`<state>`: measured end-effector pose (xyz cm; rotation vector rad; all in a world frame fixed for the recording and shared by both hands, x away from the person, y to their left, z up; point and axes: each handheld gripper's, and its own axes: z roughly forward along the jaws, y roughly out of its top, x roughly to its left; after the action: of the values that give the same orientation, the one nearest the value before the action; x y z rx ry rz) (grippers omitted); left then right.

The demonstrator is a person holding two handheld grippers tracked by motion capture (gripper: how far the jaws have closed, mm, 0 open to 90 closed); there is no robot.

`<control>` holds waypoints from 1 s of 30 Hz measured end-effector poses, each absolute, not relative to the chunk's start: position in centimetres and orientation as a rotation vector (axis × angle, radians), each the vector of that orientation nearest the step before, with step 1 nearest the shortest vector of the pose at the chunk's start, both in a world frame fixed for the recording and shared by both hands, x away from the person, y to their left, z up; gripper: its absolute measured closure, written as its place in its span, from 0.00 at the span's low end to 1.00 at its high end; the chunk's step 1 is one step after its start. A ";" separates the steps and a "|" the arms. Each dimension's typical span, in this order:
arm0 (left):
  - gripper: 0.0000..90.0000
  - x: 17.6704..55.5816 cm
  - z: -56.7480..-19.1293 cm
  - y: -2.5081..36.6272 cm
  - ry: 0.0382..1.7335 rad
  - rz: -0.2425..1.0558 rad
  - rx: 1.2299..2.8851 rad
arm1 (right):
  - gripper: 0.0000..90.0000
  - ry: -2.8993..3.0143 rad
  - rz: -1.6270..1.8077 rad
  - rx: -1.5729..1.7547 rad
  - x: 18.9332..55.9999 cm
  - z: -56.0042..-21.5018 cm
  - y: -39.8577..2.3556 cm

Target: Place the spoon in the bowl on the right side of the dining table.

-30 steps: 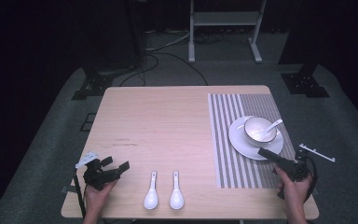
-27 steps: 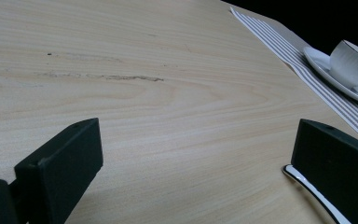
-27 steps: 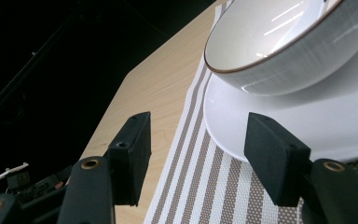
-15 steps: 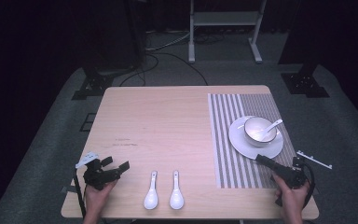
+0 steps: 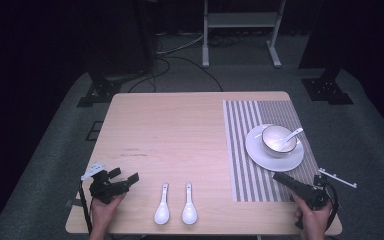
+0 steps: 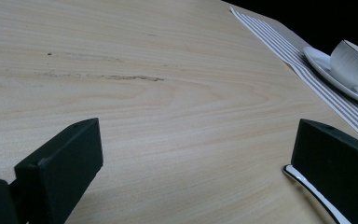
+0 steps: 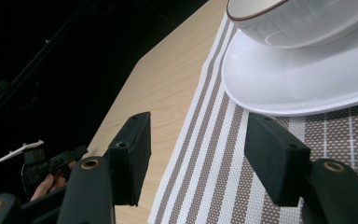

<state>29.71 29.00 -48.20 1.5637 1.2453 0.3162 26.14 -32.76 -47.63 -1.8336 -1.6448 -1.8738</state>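
Right tool, jaws apart, has drawn back from the plate.

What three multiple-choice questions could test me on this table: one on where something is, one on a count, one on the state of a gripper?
1. Where does the bowl sit?
A. on the plate
B. on bare wood
C. on the floor

2. How many spoons lie on the bare table?
A. one
B. two
C. four

3. How is the right gripper?
A. shut on a spoon
B. shut on the plate
C. open, holding nothing

Answers: 1 A, the bowl stands on the white plate on the striped mat. 2 B, the spoons lie side by side. 3 C, its jaws stand apart over the mat.
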 end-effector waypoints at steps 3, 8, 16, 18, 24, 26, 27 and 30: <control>0.01 29.7 -48.2 29.0 1.246 0.316 1.563 | 0.45 -1.656 -1.873 -1.818 25.7 -47.6 -32.5; 0.01 29.7 -48.2 29.0 1.246 0.316 1.563 | 0.45 -1.661 -1.871 -1.805 25.1 -47.7 -32.2; 0.01 29.7 -48.2 29.0 1.246 0.315 1.562 | 0.45 -1.679 -1.866 -1.789 24.2 -47.7 -31.8; 0.01 29.7 -48.2 29.0 1.246 0.316 1.563 | 0.45 -1.681 -1.862 -1.783 24.0 -47.7 -31.8; 0.01 29.7 -48.2 29.0 1.247 0.316 1.562 | 0.45 -1.673 -1.872 -1.772 23.2 -47.7 -31.9; 0.01 29.7 -48.2 29.0 1.246 0.316 1.563 | 0.45 -1.665 -1.879 -1.766 22.9 -47.6 -31.9; 0.01 29.7 -48.2 29.0 1.246 0.316 1.564 | 0.44 -1.661 -1.885 -1.761 22.6 -47.7 -31.8; 0.01 29.7 -48.2 29.0 1.246 0.315 1.564 | 0.44 -1.658 -1.883 -1.753 22.3 -47.8 -31.7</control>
<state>29.73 29.02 -48.21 1.5644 1.2464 0.3154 22.33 -31.72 -47.80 -1.7525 -1.6579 -1.8835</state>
